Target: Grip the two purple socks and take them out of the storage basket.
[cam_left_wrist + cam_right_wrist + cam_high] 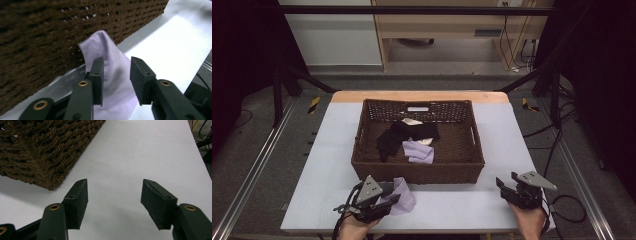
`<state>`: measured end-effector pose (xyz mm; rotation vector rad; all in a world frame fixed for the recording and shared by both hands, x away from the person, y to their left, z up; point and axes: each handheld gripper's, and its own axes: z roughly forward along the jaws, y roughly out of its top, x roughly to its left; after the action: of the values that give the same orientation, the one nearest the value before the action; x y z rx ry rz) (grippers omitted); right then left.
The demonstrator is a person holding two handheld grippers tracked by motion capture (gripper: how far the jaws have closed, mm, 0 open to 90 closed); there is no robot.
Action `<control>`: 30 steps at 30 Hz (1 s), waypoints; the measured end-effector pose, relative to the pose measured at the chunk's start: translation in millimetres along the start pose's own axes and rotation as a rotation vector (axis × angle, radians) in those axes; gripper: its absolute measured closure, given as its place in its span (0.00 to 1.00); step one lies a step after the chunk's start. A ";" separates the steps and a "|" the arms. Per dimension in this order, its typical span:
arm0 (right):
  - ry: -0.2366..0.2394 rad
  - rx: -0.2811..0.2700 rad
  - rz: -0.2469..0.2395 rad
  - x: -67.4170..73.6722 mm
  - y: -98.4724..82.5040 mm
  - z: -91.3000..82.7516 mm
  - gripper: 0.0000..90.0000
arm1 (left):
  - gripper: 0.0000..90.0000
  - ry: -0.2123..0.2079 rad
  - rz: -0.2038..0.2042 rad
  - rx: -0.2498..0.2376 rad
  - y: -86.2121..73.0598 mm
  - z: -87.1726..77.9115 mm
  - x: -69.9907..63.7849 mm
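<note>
Left gripper [116, 82]: half open, loose around lilac knitted sock [112, 75].
Right gripper [113, 202]: open, empty.
Risk: sock catching a pad, dragging off table [492, 205] edge beside brown woven basket [419, 172].

- Left gripper [388, 201], lower left of the high view: black body topped by a grey three-cornered plate with small dark screw holes; a black cable loops off its left side.
- Right gripper [507, 184], lower right: the same black build and grey plate, with a black cable curling away to the right.
- In both gripper views — matte black rectangular pads [98, 77] on dark arms, each arm with brass-ringed pivot holes.
- Both forearms are bare — no sleeves.
</note>
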<state>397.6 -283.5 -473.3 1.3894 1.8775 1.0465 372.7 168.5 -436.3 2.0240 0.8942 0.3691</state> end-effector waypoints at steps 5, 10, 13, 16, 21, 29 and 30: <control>-0.006 -0.008 -0.004 -2.2 -0.4 -0.4 0.43 | 0.63 0.011 -0.007 -0.053 9.2 -15.5 0.9; -0.007 -0.010 0.002 -3.0 -0.4 -0.7 0.43 | 0.62 0.035 -0.013 -0.111 22.2 -29.7 3.8; -0.002 -0.001 0.006 -0.9 0.1 -0.2 0.43 | 0.61 0.056 0.001 -0.146 33.9 -37.6 7.1; -0.007 0.002 -0.009 0.4 0.1 1.6 0.43 | 0.62 0.069 0.014 -0.172 44.6 -39.9 10.3; -0.005 0.006 0.003 1.1 0.5 0.6 0.44 | 0.63 0.096 0.021 -0.206 64.9 -39.5 20.5; -0.003 0.006 0.003 0.9 1.1 0.6 0.45 | 0.60 0.148 0.007 -0.210 106.0 -26.8 41.5; -0.002 0.006 0.001 0.7 1.1 0.7 0.45 | 0.60 0.145 0.002 -0.212 110.2 -24.8 44.0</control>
<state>398.5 -282.4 -472.7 1.3949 1.8795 1.0403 439.8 174.4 -335.5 1.8216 0.9007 0.5926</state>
